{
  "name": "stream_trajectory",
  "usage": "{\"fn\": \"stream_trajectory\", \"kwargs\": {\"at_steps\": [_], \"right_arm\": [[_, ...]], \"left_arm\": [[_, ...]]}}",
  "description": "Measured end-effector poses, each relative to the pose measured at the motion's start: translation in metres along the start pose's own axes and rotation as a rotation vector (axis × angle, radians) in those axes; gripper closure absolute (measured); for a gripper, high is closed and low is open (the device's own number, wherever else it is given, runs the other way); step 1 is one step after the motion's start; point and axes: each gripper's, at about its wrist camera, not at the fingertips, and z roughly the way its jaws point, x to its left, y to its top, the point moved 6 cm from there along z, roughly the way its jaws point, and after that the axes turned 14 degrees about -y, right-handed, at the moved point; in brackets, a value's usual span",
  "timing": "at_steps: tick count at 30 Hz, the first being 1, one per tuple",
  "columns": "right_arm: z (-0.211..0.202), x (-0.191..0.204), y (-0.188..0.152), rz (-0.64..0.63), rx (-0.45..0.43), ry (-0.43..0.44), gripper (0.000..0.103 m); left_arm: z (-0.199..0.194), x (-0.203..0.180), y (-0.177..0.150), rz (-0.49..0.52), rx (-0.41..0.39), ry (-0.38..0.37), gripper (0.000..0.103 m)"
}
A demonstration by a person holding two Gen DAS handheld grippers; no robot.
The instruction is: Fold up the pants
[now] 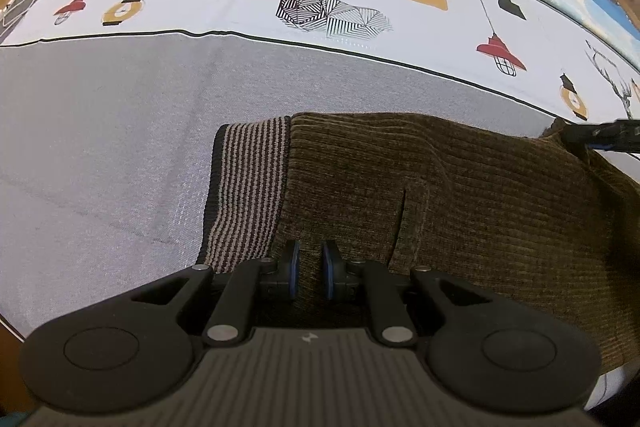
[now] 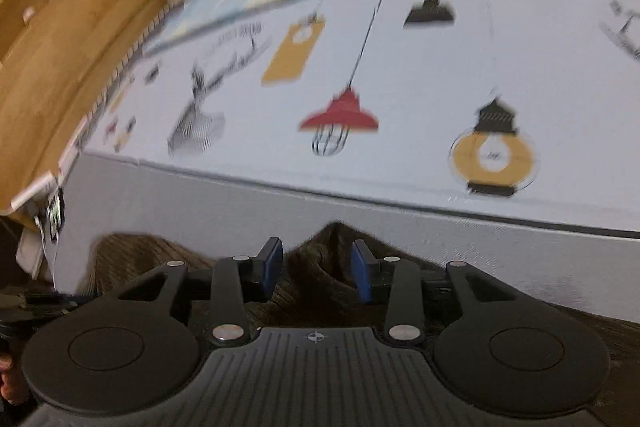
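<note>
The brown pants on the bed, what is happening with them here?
A person with a gripper in each hand is folding brown corduroy pants on a grey bedcover. The left gripper pinches the fabric beside the striped waistband. The right gripper stands open over a raised bump of the pants, with nothing clamped. The right view is blurred.

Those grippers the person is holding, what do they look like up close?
Both the left gripper and right gripper are matte black plastic: ribbed body, two round discs, silver rivets on linkage arms, and fingers faced with blue pads. A small white emblem marks each body.
</note>
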Motion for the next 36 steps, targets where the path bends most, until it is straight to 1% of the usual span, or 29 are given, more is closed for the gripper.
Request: {"fn": "stream_trajectory", "kwargs": {"at_steps": [1,2,5,7,8,11,12,13,14,17,19,22,26,29,32,36], "right_arm": [[0.001,0.003,0.001,-0.026,-0.004,0.013,0.092],[-0.002,0.006,0.005,-0.048,-0.031,0.006,0.092],[-0.019,0.014,0.022,-0.046,-0.124,0.034,0.094],[-0.022,0.020,0.025,-0.081,-0.167,0.003,0.094],[-0.019,0.022,0.024,-0.090,-0.171,-0.017,0.094],[-0.008,0.022,0.019,-0.110,-0.181,-0.103,0.094],[-0.009,0.019,0.019,-0.118,-0.214,-0.175,0.099],[-0.013,0.013,0.023,-0.117,-0.244,-0.261,0.099],[-0.019,0.005,0.027,-0.093,-0.264,-0.307,0.098],[-0.051,-0.026,0.041,0.078,-0.338,-0.318,0.098],[-0.081,-0.041,0.044,0.125,-0.395,-0.322,0.098],[-0.119,-0.064,0.041,0.166,-0.455,-0.324,0.097],[-0.176,-0.108,0.024,0.239,-0.534,-0.369,0.093],[-0.214,-0.155,0.001,0.337,-0.565,-0.409,0.087],[-0.248,-0.204,-0.033,0.447,-0.552,-0.459,0.087],[-0.299,-0.266,-0.091,0.588,-0.562,-0.523,0.087]], "left_arm": [[0.000,0.000,0.000,0.002,0.001,0.001,0.089],[0.000,0.000,0.000,0.002,0.002,0.002,0.089],[0.000,-0.001,0.001,0.006,0.002,0.003,0.089],[0.001,-0.001,0.000,0.008,0.003,0.002,0.089],[0.001,-0.001,0.000,0.010,0.004,0.002,0.089],[0.000,-0.002,-0.001,0.010,0.004,0.004,0.089],[0.000,-0.002,-0.001,0.011,0.004,0.005,0.089],[0.000,-0.002,-0.001,0.008,0.003,0.005,0.089],[-0.001,-0.002,-0.001,0.003,0.002,0.004,0.089],[-0.003,-0.001,0.000,-0.012,-0.003,0.002,0.088],[-0.005,-0.001,0.001,-0.027,-0.010,-0.002,0.087],[-0.010,-0.001,0.003,-0.060,-0.031,-0.013,0.085],[-0.024,-0.007,0.009,-0.083,-0.104,-0.002,0.074],[-0.033,-0.019,0.016,-0.095,-0.176,0.014,0.073],[-0.034,-0.044,0.022,-0.082,-0.221,-0.026,0.073],[-0.024,-0.093,0.026,-0.013,-0.227,-0.091,0.073]]}}
